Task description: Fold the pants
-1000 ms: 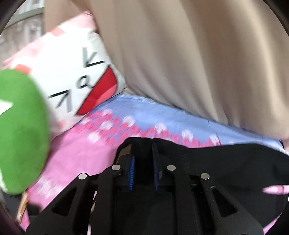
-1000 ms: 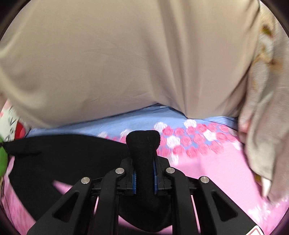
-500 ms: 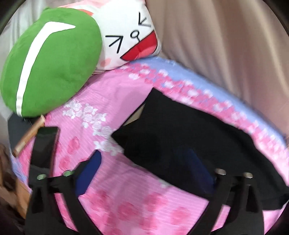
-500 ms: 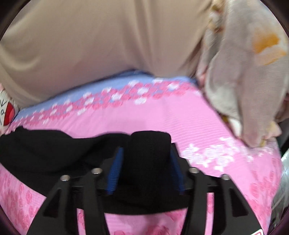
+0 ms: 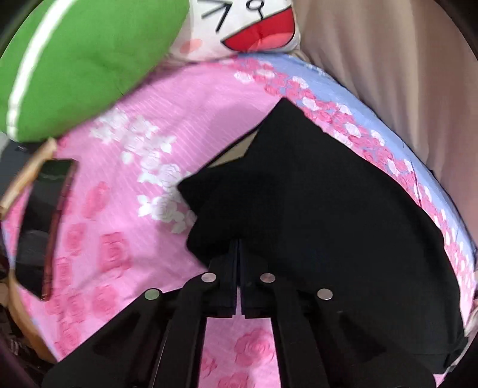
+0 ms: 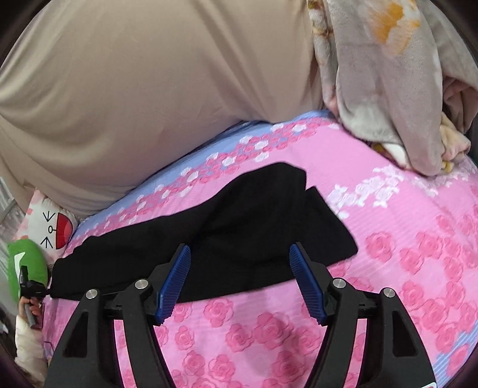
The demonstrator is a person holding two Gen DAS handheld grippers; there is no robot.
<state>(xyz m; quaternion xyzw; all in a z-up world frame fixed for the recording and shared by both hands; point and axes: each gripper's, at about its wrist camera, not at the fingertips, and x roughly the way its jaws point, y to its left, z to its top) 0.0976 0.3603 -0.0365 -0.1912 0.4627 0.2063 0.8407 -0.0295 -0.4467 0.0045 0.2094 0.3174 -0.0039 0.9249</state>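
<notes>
Black cloth pants (image 6: 239, 226) are laid flat on a pink bed sheet with a rose pattern (image 6: 403, 268) — they stretch in a long band from left to right in the right wrist view. One end of the pants is doubled over, so two layers are seen near the middle.

The right gripper (image 6: 240, 280) is held just above the near edge of the pants. Its two fingers with blue ridged pads (image 6: 174, 280) are spread wide apart, and nothing is held between them.

The left gripper (image 5: 238, 247) is seen at the near edge of the pants (image 5: 313, 215) in the left wrist view. Its black fingers are pressed close together, with only a thin slit between them — the tips are hidden against the black cloth, so it cannot be told if any cloth is pinched.

A round green cushion with a white stripe (image 5: 77, 59) and a white pillow with a drawn laughing face (image 5: 251, 27) are set at the head of the bed. A big beige cloth (image 6: 149, 89) is hung behind the bed, and a grey flowered blanket (image 6: 388, 74) is piled at the far right.
</notes>
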